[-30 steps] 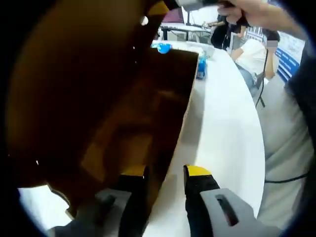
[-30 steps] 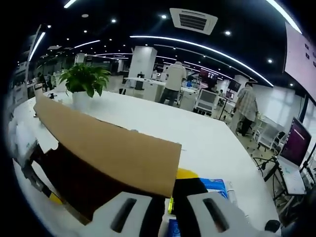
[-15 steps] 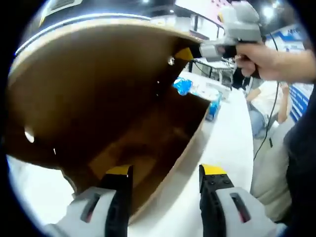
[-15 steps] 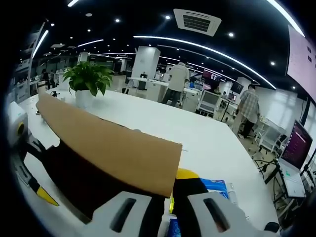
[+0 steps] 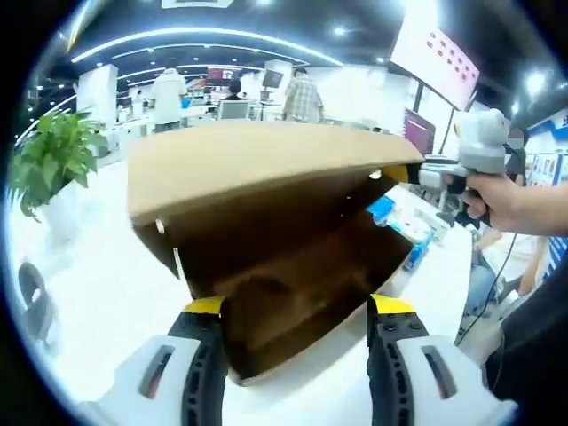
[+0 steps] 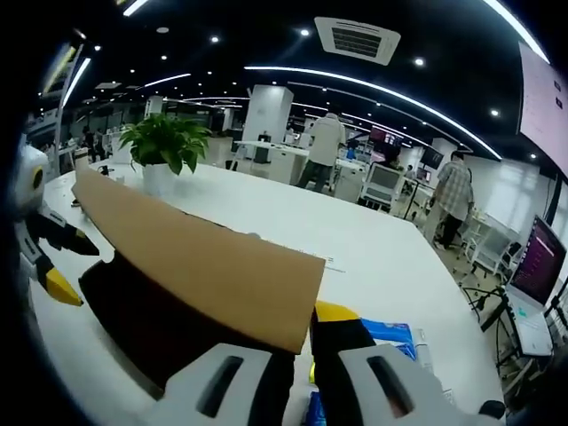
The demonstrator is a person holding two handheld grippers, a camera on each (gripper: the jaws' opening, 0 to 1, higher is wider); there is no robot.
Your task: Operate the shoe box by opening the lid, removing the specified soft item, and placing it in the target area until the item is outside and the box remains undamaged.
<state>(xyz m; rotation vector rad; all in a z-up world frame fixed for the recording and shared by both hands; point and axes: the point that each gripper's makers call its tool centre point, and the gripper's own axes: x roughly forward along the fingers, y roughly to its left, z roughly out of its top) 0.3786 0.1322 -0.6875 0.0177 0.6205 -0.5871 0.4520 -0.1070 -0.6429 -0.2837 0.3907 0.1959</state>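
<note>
The brown cardboard shoe box [image 5: 293,284] lies on the white table [image 5: 106,293] with its lid [image 5: 266,164] lifted. My left gripper [image 5: 298,311] is open in front of the box's near end, one yellow-tipped jaw on each side, touching nothing. From the right, my right gripper [image 5: 395,174] is shut on the lid's far corner, with a hand [image 5: 501,200] holding it. In the right gripper view that gripper [image 6: 302,344] pinches the lid [image 6: 204,266] at its corner, and the left gripper [image 6: 71,264] sits at the far left. The box's inside is dark; I cannot make out any item.
Blue packets [image 5: 399,222] lie on the table beyond the box, seen also as blue packets [image 6: 386,333] near my right jaw. A potted plant [image 5: 49,164] stands to the left, the same plant [image 6: 164,146] at the table's far side. A laptop [image 6: 537,266] sits on the right. People stand in the background.
My left gripper opened off the box's wall and drew back from the box. The right gripper kept its hold on the raised lid.
</note>
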